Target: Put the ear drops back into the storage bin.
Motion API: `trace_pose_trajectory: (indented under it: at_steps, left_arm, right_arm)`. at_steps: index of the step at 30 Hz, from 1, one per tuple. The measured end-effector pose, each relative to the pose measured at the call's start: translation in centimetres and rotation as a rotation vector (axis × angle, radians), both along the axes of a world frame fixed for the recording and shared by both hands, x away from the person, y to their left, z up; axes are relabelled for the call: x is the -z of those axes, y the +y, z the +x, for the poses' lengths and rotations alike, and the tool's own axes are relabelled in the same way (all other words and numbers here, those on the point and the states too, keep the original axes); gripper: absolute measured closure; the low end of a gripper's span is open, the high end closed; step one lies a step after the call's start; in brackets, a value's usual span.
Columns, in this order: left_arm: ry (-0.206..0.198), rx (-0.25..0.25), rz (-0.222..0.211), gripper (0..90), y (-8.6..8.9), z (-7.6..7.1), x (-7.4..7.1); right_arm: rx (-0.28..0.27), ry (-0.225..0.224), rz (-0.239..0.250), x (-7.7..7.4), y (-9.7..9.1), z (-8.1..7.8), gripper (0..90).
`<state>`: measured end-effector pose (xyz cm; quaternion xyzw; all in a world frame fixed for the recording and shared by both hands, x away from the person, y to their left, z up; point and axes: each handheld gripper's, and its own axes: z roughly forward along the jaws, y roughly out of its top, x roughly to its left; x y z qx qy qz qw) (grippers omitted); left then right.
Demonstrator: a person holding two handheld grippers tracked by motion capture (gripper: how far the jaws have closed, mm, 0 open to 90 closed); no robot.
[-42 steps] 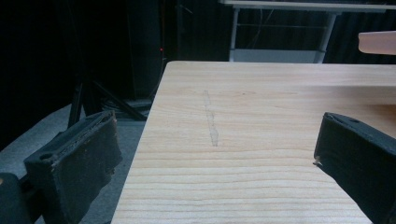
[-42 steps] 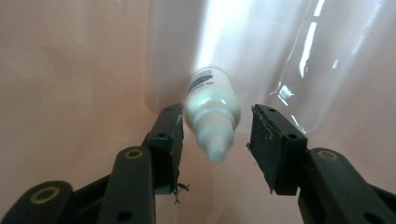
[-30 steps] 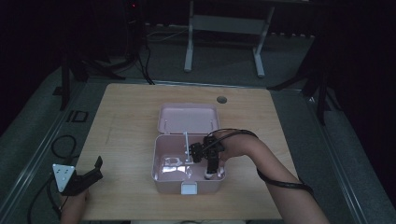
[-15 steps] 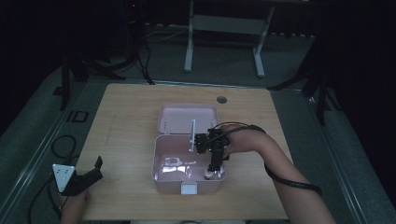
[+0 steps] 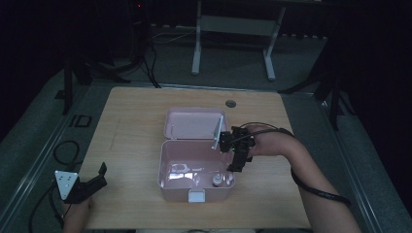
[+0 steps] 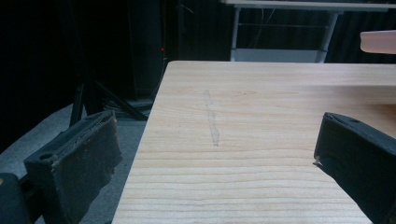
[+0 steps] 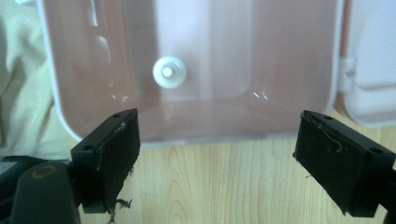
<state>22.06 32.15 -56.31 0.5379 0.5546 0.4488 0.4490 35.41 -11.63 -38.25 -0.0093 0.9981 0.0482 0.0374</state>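
The small white bottle (image 5: pixel 215 180) stands upright inside the pink box (image 5: pixel 167 160), near its right front corner. The right gripper (image 5: pixel 241 162), jaws spread and just opened, hangs empty above the box's right wall. The bottle is probably light, rigid and smooth (grip the cap sides).

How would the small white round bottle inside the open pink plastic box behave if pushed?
The small white round bottle stands upright on the glossy floor of the pink plastic box, so it would probably slide or tip. Being round, it may roll once down. It looks light.
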Motion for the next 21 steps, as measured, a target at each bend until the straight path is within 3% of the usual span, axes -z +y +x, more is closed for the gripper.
trace_pose_trajectory:
  at_steps: [6,21]
  left_arm:
    - [-0.001,0.0,-0.005,0.5,0.0,0.0,0.0]
    - [0.002,-0.002,-0.002,0.5,0.0,0.0,0.0]
  right_arm:
    - [0.027,-0.027,0.03,0.4,-1.7,0.3,14.1]
    - [0.137,-0.039,0.084,3.1,-6.1,1.3,14.2]
